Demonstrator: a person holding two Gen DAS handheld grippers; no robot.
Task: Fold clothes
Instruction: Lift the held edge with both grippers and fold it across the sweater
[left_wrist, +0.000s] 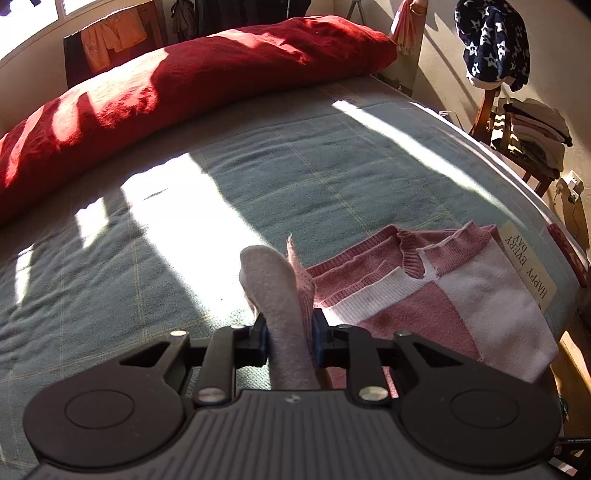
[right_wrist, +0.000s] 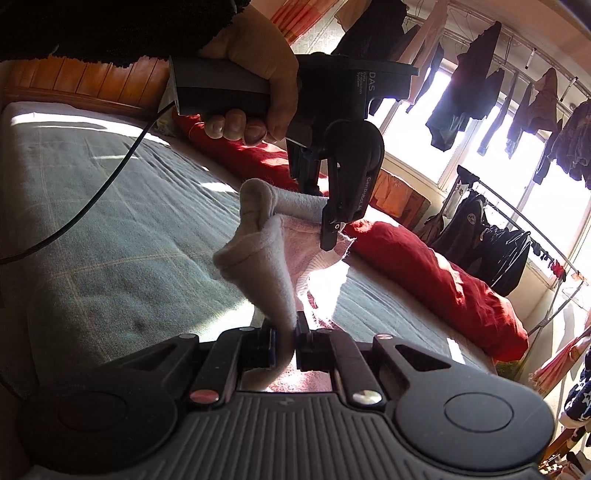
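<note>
Clearly both claws are clamped on one pink-and-white knit sweater (left_wrist: 424, 295), raised edge between them while its body lies just right of the left gripper (left_wrist: 290, 332); keep that edge taut and level with the right gripper (right_wrist: 291, 339), then lay it flat on the sunlit grey-green blanket (left_wrist: 258, 166), red pillow (left_wrist: 184, 85) far ahead

From my left wrist view the sweater (left_wrist: 424, 295) disappears behind the left gripper (left_wrist: 290, 332), whose body hides its near hem, while from the right wrist view the right gripper (right_wrist: 286, 339) covers the fabric's lower end and glare washes out the window (right_wrist: 491, 147).
</note>
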